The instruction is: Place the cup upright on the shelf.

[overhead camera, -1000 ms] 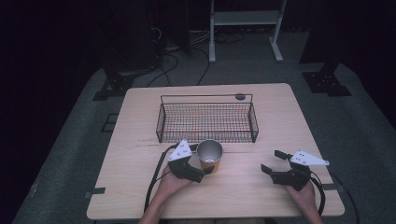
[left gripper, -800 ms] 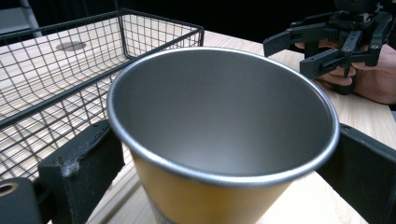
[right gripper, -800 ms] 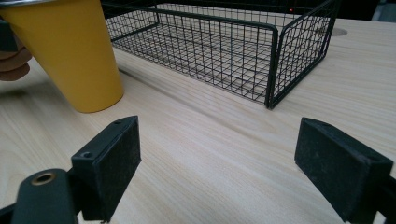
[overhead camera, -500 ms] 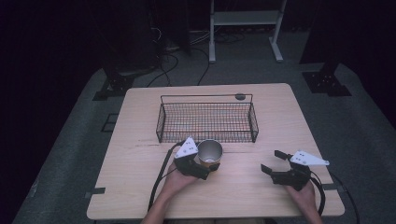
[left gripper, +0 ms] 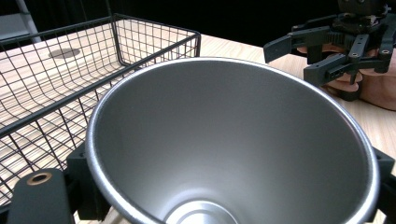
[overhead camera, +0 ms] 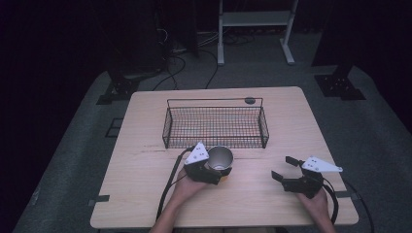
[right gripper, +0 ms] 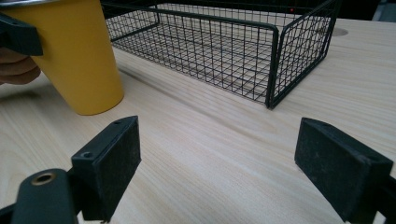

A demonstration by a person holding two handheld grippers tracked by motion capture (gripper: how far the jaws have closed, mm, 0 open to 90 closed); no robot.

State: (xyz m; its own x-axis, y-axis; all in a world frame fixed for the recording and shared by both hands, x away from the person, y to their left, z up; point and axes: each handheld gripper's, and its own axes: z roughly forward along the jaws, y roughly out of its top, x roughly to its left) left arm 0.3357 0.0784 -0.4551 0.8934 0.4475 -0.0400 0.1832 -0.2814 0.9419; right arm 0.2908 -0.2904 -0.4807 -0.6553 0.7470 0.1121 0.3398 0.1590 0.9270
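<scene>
Cup (overhead camera: pixel 221 158), mouth up and apparently tilted slightly, sits clamped in left gripper (overhead camera: pixel 206 170); right gripper (overhead camera: pixel 285 169) gapes wide.

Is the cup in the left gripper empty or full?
Empty: the cup shows its bare metal bottom in the left gripper view.

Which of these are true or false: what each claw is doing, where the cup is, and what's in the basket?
1. The left claw grips the cup. True.
2. The cup lies inside the wire basket. False: it is in front of the basket, over the table.
3. The right claw holds a cup too. False: its jaws are spread with nothing between them.
4. The cup is yellow outside and metal inside. True.
5. The basket holds several things. False: only its mesh floor shows.
</scene>
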